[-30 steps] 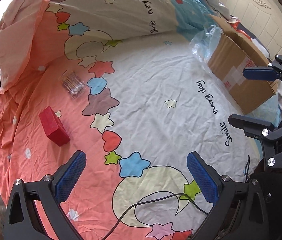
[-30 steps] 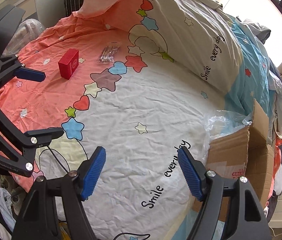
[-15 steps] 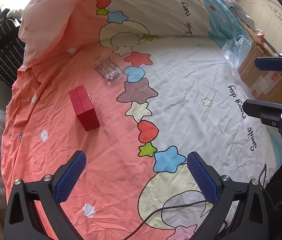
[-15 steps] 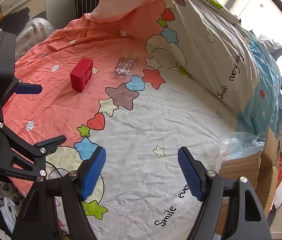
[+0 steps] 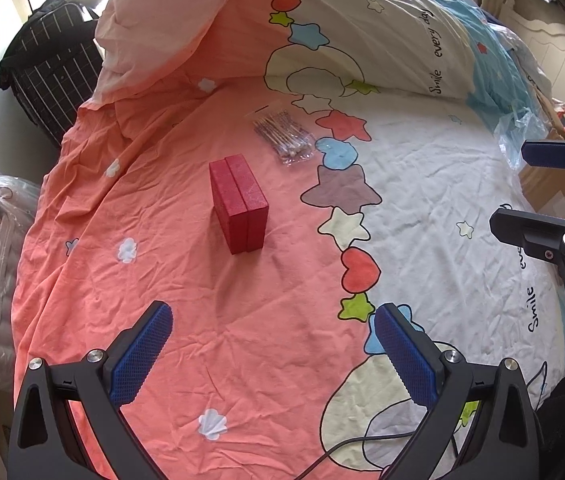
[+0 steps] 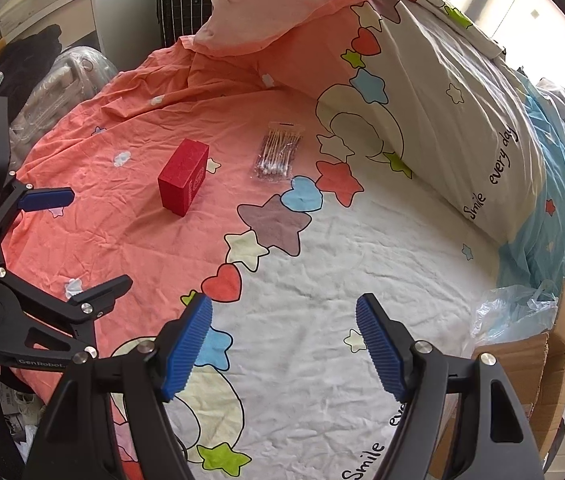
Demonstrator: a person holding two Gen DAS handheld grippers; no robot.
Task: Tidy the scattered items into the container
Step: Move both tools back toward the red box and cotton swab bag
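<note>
A red box (image 5: 239, 204), rectangular with a seam down its middle, is seen standing on the pink part of the bed sheet (image 5: 186, 288), just beside a clear packet of cotton swabs (image 5: 284, 136). The cardboard box (image 6: 522, 376) is set well apart at the bed's edge. The left gripper (image 5: 272, 354) and right gripper (image 6: 284, 344) are held above the sheet, fingers spread wide and empty.

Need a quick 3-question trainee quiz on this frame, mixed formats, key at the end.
1. True or false: the left gripper is shut on the red box.
2. Multiple choice: what lies just beyond the red box on the bedsheet? A) packet of cotton swabs B) a spoon C) a phone
3. Fill in: the likely container is the ___ box at the bed's edge, nearest the right gripper.

Key: 1 false, both grippers are open and empty; 2 A; 3 cardboard.
</note>
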